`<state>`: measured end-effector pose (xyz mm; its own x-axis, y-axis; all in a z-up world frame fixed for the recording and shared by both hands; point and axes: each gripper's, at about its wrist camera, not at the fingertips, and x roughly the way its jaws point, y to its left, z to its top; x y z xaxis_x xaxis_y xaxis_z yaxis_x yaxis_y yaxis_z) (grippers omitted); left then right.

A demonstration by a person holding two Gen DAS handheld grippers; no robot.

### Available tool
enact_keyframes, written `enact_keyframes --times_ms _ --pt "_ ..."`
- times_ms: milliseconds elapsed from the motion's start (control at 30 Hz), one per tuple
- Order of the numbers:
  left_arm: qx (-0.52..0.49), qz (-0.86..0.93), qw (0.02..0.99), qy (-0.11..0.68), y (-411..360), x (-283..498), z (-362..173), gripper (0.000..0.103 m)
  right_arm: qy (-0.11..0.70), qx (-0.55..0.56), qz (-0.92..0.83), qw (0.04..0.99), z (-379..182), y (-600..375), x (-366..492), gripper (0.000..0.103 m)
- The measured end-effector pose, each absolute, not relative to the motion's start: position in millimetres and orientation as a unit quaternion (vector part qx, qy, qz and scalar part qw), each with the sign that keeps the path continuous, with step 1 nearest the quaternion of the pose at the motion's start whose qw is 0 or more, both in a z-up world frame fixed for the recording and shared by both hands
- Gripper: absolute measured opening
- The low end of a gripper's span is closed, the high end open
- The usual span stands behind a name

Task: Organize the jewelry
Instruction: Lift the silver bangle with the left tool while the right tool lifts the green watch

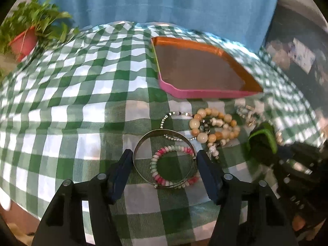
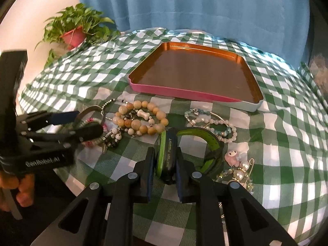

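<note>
My left gripper (image 1: 165, 155) is open, its fingers on either side of a silver metal bangle (image 1: 143, 139) and a pink-and-white bead bracelet (image 1: 155, 160) lying on the checked cloth. My right gripper (image 2: 165, 160) is shut on a black and green wristband watch (image 2: 168, 153). A pink tray with a brown inside (image 1: 196, 69) (image 2: 194, 71) lies empty behind the jewelry. Cream and tan bead bracelets (image 1: 215, 127) (image 2: 141, 116) and a silver chain (image 1: 170, 116) lie between. A pale blue bead bracelet (image 2: 211, 123) lies right of them.
A potted green plant in a red pot (image 1: 26, 34) (image 2: 75, 30) stands at the far left. A blue curtain (image 2: 184, 4) hangs behind the table. A pink charm and pearl pin (image 2: 235, 160) lie right of the watch. The green checked cloth (image 1: 71, 102) covers the table.
</note>
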<state>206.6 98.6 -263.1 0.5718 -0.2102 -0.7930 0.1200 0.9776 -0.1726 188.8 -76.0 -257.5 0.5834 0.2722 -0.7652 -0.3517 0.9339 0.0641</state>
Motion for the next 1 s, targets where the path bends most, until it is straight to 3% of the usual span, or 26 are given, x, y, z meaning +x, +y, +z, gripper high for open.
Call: enact_keyframes --times_ms 267,700,1000 --pt "-0.045 -0.107 0.889 0.443 85 197 -224 0.064 0.404 -0.028 0.178 0.897 -226 -83 180 0.013" --pt "-0.015 -0.096 0.937 0.337 53 126 -105 0.064 0.311 -0.007 0.176 0.934 -109 -102 104 0.013" --pt "-0.026 -0.090 0.961 0.260 47 67 -45 0.064 0.251 -0.010 0.174 0.952 -57 -110 46 0.013"
